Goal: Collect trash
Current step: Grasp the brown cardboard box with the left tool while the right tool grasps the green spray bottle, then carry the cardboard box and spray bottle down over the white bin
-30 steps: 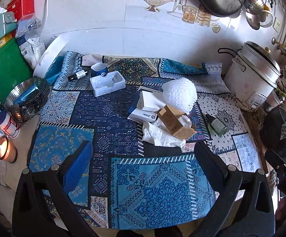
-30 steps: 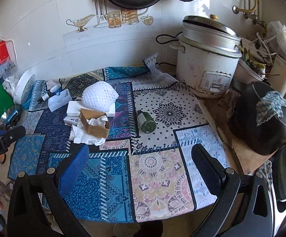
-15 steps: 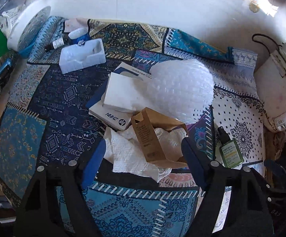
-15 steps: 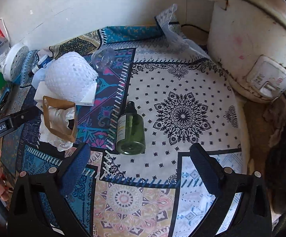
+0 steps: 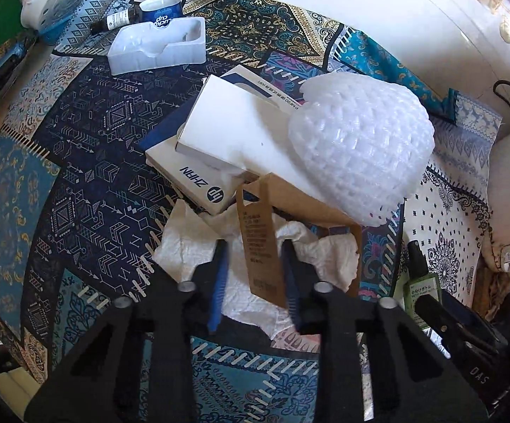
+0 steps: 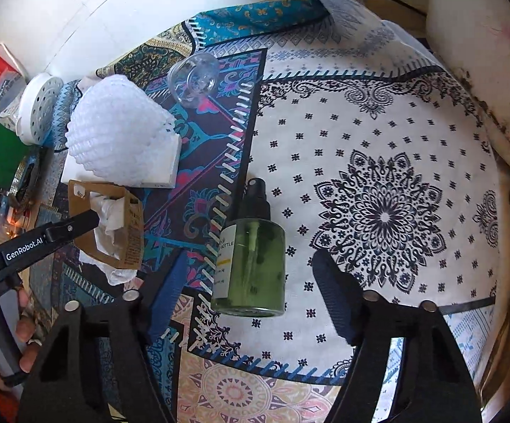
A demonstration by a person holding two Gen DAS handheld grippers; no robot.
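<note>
My left gripper [image 5: 255, 257] has its fingers closed in on the near wall of a small brown cardboard box [image 5: 260, 246] stuffed with crumpled white tissue [image 5: 198, 246]; this box also shows in the right wrist view [image 6: 128, 225]. Behind it lie a white HP box [image 5: 219, 148] and a white foam net [image 5: 360, 151]. My right gripper [image 6: 251, 275] is open, its fingers on either side of a green spray bottle [image 6: 251, 264] that lies on its side on the patterned cloth [image 6: 378, 162].
A white plastic tray [image 5: 156, 47], a blue cup [image 5: 159, 10] and a small dark bottle [image 5: 114, 21] lie at the back left. A clear plastic cup [image 6: 193, 79] lies on its side behind the bottle. A white rice cooker [image 6: 484, 35] stands at the right.
Both grippers have moved forward and down. The left one has narrowed onto the brown box. The right one has narrowed somewhat and now straddles the green bottle.
</note>
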